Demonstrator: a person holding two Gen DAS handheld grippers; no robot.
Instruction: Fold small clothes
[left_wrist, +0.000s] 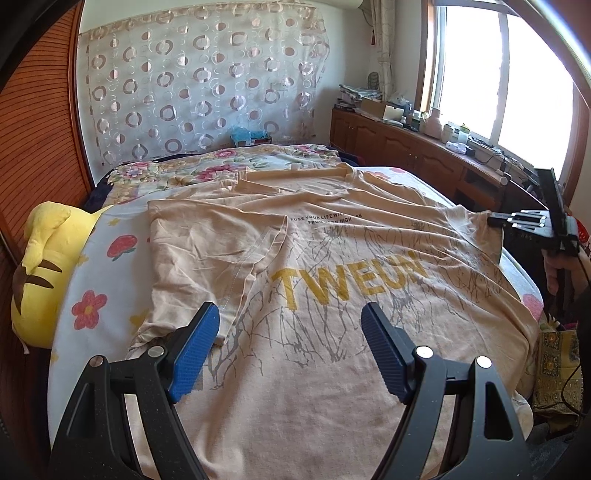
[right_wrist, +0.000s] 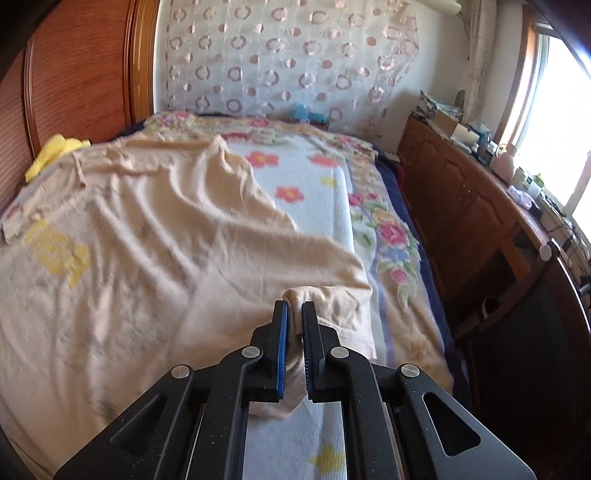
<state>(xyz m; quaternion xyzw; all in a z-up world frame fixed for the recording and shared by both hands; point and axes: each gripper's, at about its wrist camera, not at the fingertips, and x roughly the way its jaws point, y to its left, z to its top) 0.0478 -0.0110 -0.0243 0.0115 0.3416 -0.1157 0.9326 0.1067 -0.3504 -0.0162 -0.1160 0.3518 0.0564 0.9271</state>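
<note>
1. My right gripper (right_wrist: 294, 314) is clamped on a bunched edge of the shirt (right_wrist: 155, 236); cloth fills the narrow gap between its blue pads (right_wrist: 282, 343). I judge the grip sound, but it bites a thick wad, so I would keep the squeeze firm.

2. My left gripper (left_wrist: 290, 328) is spread wide, holding nothing, and hangs over the shirt's lower front, just short of the yellow "TWEUN" print (left_wrist: 347, 280).

3. The shirt lies spread on the bed (right_wrist: 306, 177), printed side up. Ahead and left of my left gripper, one sleeve (left_wrist: 207, 254) is already turned in over the body. The side my right gripper holds is still out, so I judge the step in hand to be folding that side inward.

4. To do it well, I would lift the held edge just clear of the bed, carry it across toward the print in a low arc, and lay it flat so both folded edges run parallel.

5. I would press my left gripper on the shirt near the fold line, so that the body does not drag.

6. The cloth ripples ahead of my right gripper; a slow, taut pull should smooth it.

7. A yellow plush (left_wrist: 44, 266) sits far left, well clear.
</note>
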